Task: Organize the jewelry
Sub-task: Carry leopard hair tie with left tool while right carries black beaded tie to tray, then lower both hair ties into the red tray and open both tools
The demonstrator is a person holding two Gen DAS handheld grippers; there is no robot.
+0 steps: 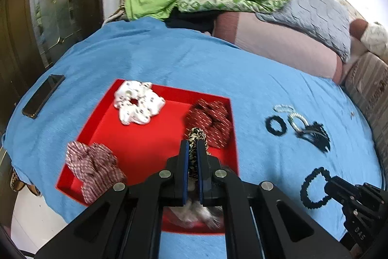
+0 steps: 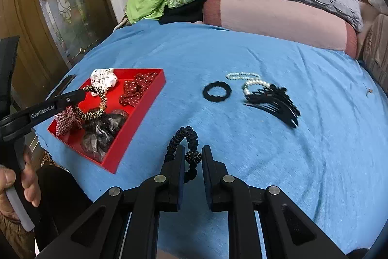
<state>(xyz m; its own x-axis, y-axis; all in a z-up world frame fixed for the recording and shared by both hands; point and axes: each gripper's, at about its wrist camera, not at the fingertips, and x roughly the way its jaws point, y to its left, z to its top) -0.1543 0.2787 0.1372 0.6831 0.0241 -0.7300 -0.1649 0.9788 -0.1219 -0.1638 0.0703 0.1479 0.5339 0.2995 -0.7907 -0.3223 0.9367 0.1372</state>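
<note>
Left gripper [image 1: 193, 149]: fingers narrow, pinching a leopard-print hair tie [image 1: 194, 152] above the red tray [image 1: 135, 137], which sits toward the left edge of the blue blanket [image 1: 169, 60] and holds a white scrunchie [image 1: 138, 104], a dark red scrunchie [image 1: 211, 120], a checked scrunchie [image 1: 93, 165] and a grey furry scrunchie [image 2: 101, 130]. Right gripper [image 2: 192, 157]: fingers partly apart around the beaded ball of a black hair tie [image 2: 184, 137] on the blanket near its front edge. Further right on the blanket: black ring tie [image 2: 217, 92], pearl strands [image 2: 252, 82], black hair comb [image 2: 276, 103].
</note>
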